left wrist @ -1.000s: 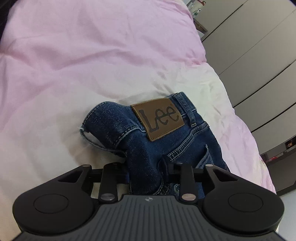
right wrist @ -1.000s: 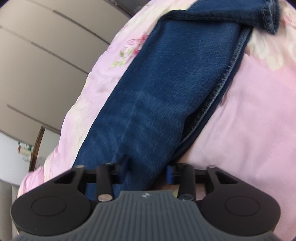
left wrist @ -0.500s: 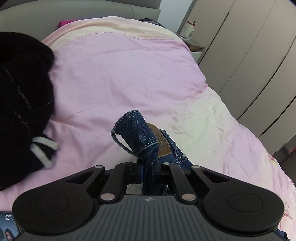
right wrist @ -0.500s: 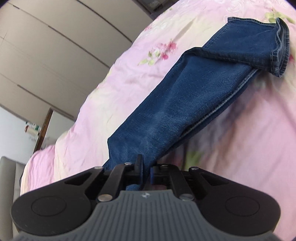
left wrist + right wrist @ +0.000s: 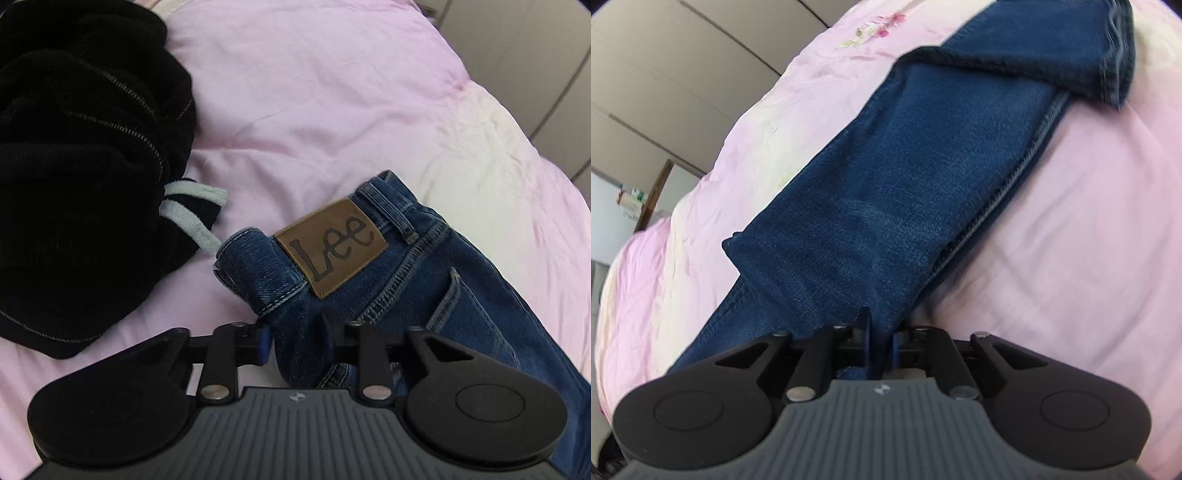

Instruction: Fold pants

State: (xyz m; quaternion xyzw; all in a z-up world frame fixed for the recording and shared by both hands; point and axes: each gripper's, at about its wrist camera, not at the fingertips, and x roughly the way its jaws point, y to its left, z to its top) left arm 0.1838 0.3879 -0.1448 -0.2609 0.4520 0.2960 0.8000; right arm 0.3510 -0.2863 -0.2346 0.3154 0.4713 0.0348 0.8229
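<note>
Blue jeans [image 5: 424, 280] lie on the pink bed cover [image 5: 314, 92], the waistband with its brown Lee patch [image 5: 332, 247] facing up. My left gripper [image 5: 295, 334] straddles a bunched fold of the waistband. Its jaws are opening, and the denim sits loose between them. In the right wrist view the folded legs [image 5: 905, 184] stretch away to the hems [image 5: 1108, 55] at the top right. My right gripper [image 5: 880, 343] has the near edge of the legs between its fingers, and its jaws are opening too.
A heap of black clothes [image 5: 74, 166] with a white-striped cuff [image 5: 192, 210] lies just left of the waistband. Beige wardrobe doors [image 5: 665, 74] stand beyond the bed's far edge. Pink cover [image 5: 1071, 240] spreads to the right of the legs.
Both grippers clamped the jeans, lifted them and carried them toward the black clothes. The jeans now rest on the bed again and both sets of jaws have spread apart.
</note>
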